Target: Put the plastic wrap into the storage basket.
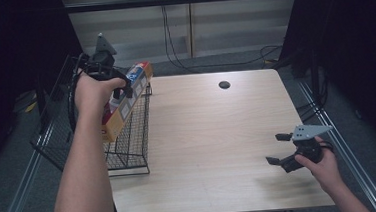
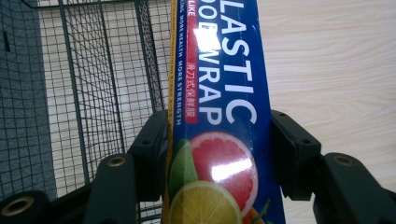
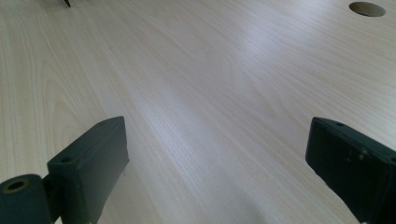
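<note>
At the counter's nine o'clock edge, the left gripper had its jaws clamped on a plastic wrap box, tilted over a black wire basket. Toward four o'clock, the right gripper hovered with jaws spread wide, holding nothing.

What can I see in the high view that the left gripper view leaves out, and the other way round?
High view alone: the person's two forearms, the right gripper with its jaws open above the table's near right corner, the dark hole, and the floor around.

Left gripper view alone: the box's print up close, reading PLASTIC WRAP above citrus fruit.

Both: the left gripper shut on the plastic wrap box, the black wire basket, and the pale wooden table.
</note>
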